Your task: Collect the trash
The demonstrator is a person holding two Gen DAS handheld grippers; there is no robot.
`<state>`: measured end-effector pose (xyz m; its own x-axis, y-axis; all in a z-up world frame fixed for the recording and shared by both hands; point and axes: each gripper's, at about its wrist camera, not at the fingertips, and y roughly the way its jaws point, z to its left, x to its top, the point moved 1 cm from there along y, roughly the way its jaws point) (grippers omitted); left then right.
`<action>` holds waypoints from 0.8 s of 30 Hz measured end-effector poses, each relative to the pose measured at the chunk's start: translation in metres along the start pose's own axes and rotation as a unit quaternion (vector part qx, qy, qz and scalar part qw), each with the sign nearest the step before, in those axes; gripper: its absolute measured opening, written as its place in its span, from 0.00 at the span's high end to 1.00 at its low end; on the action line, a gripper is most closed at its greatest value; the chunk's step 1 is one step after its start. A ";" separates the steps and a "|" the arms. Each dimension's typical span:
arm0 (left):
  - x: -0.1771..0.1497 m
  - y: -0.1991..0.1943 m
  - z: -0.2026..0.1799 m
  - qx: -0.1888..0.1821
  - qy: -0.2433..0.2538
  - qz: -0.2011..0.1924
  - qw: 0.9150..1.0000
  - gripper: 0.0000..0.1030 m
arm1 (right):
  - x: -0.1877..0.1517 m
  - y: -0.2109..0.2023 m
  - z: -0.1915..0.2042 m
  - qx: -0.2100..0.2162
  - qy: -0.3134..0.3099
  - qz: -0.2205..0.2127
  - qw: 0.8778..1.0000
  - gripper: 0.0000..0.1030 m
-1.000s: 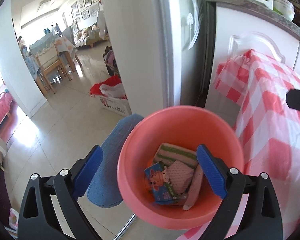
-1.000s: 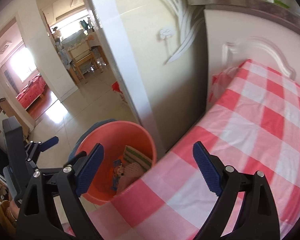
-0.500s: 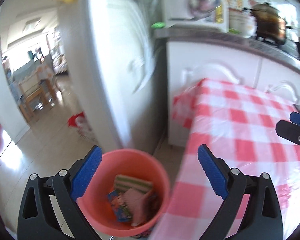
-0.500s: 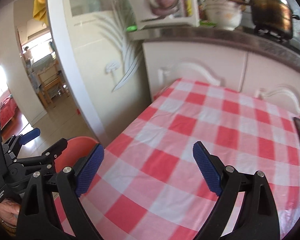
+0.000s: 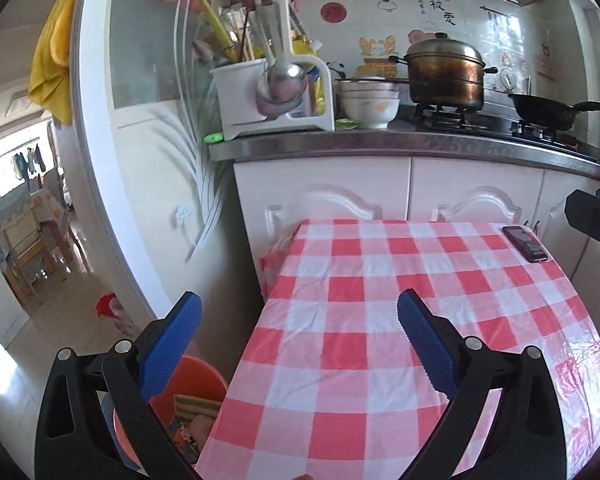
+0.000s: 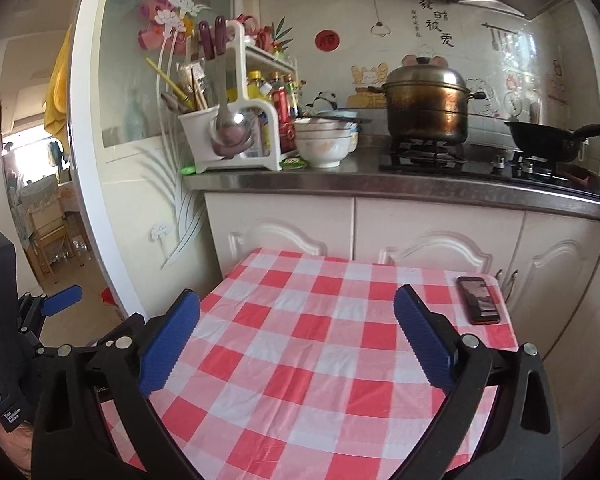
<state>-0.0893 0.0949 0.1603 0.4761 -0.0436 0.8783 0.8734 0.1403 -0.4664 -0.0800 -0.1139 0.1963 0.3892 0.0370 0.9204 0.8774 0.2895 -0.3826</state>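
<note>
Trash (image 5: 192,426) in orange bucket (image 5: 204,376) beside table (image 5: 380,320).

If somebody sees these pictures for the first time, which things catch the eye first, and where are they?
The red-and-white checked tablecloth fills the foreground, with a dark phone lying near its far right corner. Behind it, a big brass-coloured pot stands on the stove. An orange bucket holding scraps sits on the floor at the table's left, below the open left gripper.

You lift both grippers away from the orange bucket (image 5: 196,380), which drops to the lower left corner of your left view. The checked tablecloth (image 5: 380,320), phone (image 6: 478,300) and stove pot (image 6: 426,104) come into sight.
</note>
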 end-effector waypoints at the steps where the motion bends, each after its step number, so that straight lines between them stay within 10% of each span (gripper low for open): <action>1: 0.003 -0.005 -0.006 -0.003 0.003 -0.006 1.000 0.06 | 0.003 -0.009 -0.006 -0.007 0.005 -0.009 1.000 0.04; 24: 0.036 -0.081 -0.065 -0.037 0.024 -0.094 0.995 0.05 | 0.029 -0.134 -0.046 -0.096 0.023 -0.131 0.986 0.04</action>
<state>-0.1358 0.0174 0.2229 0.3061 -0.1101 0.9456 0.9519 0.0512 -0.3022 -0.1733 -0.1955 0.2707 0.1507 -0.0596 0.9868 0.9848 0.0964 -0.1446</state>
